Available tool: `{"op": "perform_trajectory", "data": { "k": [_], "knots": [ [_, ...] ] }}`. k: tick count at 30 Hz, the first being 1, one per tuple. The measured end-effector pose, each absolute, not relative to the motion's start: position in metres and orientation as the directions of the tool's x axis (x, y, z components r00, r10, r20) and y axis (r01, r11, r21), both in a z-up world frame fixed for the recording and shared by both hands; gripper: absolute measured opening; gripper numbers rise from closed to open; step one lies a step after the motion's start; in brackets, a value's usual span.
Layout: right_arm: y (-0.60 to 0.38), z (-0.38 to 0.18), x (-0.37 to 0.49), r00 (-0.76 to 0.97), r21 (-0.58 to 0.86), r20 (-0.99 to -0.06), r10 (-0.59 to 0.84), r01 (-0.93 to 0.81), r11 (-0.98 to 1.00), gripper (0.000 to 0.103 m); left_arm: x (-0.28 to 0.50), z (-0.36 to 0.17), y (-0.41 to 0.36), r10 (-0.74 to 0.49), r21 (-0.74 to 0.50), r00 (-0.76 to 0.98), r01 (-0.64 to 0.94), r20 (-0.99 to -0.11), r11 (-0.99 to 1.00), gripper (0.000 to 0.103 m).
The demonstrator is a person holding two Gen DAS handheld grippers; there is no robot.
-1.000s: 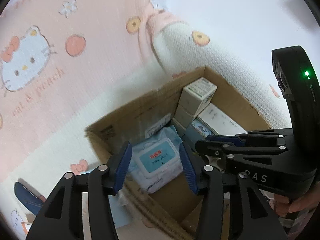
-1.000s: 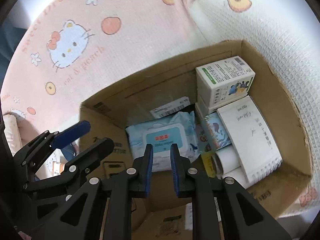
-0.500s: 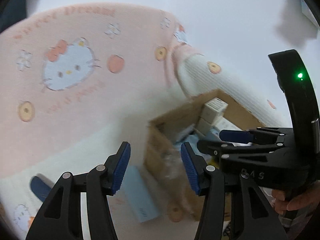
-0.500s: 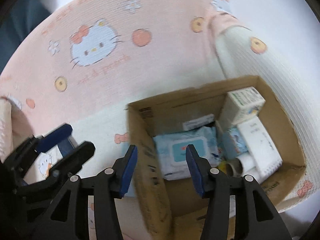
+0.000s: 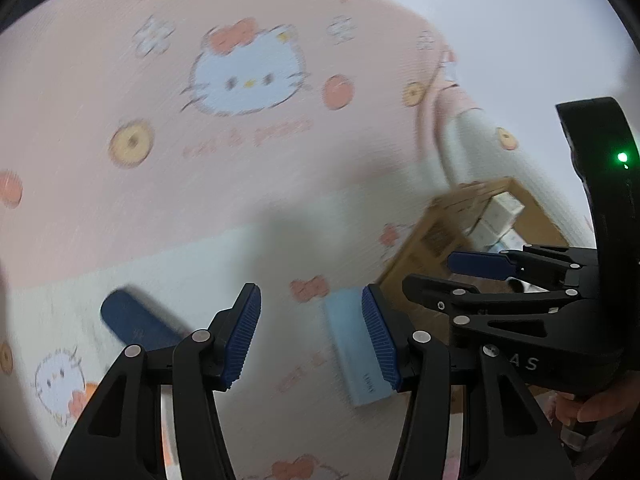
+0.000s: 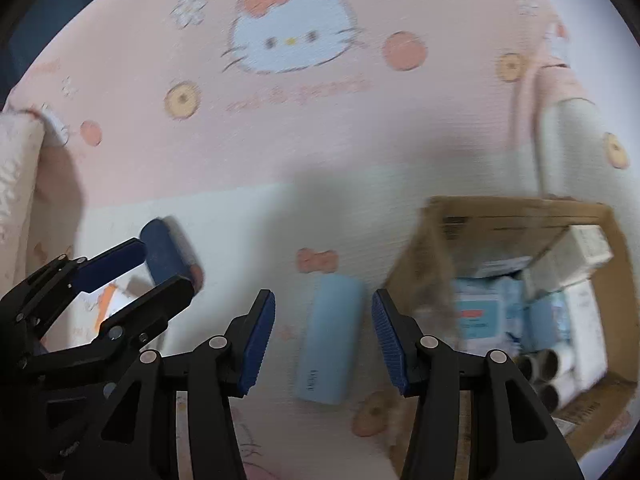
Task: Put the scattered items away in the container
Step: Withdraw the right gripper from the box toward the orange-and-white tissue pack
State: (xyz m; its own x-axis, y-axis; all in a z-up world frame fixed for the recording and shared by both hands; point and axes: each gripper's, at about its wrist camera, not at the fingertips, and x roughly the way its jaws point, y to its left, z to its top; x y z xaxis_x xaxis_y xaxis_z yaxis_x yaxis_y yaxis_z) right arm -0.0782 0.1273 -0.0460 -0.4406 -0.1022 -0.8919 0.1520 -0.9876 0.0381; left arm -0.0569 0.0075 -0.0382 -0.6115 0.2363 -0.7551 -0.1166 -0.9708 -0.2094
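A cardboard box (image 6: pixel 432 248) sits at the right on the bed, holding a wipes pack (image 6: pixel 478 314), small cartons (image 6: pixel 580 252), a notebook and rolls. It also shows in the left wrist view (image 5: pixel 436 232). A light blue case (image 6: pixel 330 338) lies on the sheet just left of the box, also seen in the left wrist view (image 5: pixel 352 356). A dark blue case (image 6: pixel 166 254) lies further left, in the left wrist view (image 5: pixel 136 320). My right gripper (image 6: pixel 323 338) is open above the light blue case. My left gripper (image 5: pixel 310 334) is open and empty, between both cases.
A pink and white cartoon-cat blanket (image 6: pixel 288 40) covers the bed and rises behind. A folded blanket edge (image 6: pixel 16 160) lies at the far left. A small orange-printed card (image 6: pixel 106 304) lies under the left gripper.
Both grippers have swung left, away from the box interior, toward the sheet with the two cases. My right gripper has opened from nearly shut to wide.
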Motion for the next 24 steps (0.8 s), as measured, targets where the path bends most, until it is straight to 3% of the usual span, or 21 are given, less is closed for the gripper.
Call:
{"op": "perform_trajectory", "data": {
  "k": [4, 17, 24],
  "knots": [
    [0.103, -0.068, -0.077, -0.4, 0.058, -0.906, -0.136, 0.202, -0.978, 0.048, -0.048, -0.058, -0.018, 0.225, -0.227, -0.584, -0.072, -0.78, -0.971, 0.057],
    [0.036, -0.163, -0.065, -0.137, 0.32, -0.918, -0.373, 0.305, -0.897, 0.048, 0.012, -0.134, -0.118, 0.075, -0.176, -0.47, 0.176, -0.88, -0.968, 0.057],
    [0.025, -0.182, -0.062, -0.154, 0.367, -0.894, -0.42, 0.284, -0.886, 0.048, 0.023, -0.15, -0.168, 0.018, -0.189, -0.455, 0.331, -0.89, -0.924, 0.057]
  ]
}}
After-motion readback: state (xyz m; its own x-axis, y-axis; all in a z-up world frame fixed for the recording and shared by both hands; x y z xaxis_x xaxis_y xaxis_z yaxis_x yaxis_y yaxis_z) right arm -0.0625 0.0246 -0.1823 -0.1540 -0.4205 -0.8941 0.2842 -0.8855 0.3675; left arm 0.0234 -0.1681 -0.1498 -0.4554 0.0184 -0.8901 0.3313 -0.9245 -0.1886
